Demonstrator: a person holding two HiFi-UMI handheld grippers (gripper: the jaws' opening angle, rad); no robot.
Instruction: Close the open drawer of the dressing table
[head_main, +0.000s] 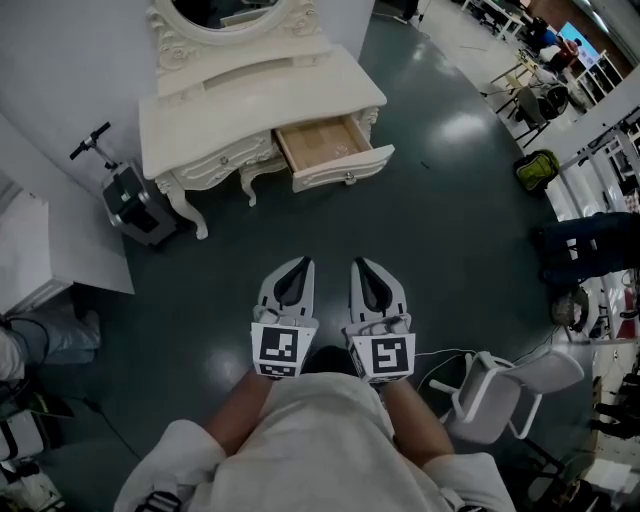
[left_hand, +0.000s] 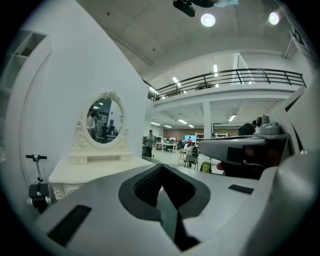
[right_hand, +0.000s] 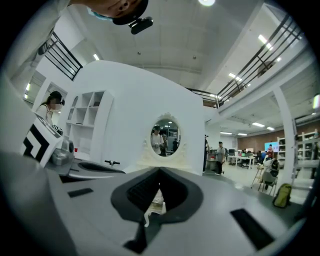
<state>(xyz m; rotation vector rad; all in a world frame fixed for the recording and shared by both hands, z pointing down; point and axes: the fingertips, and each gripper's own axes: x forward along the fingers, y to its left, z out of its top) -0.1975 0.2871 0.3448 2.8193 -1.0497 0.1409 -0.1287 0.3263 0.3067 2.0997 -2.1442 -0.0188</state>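
The cream dressing table with an oval mirror stands at the top of the head view. Its right-hand drawer is pulled out, showing a bare wooden bottom. Both grippers hover over the dark floor well short of it, side by side and pointing at the table. My left gripper has its jaws together and holds nothing. My right gripper is shut and empty as well. In the left gripper view the table top and mirror lie ahead to the left beyond the shut left gripper. In the right gripper view the mirror sits straight ahead.
A black case with a scooter handle stands left of the table, by a white partition. A white chair is close on my right. A person and a backpack are further right.
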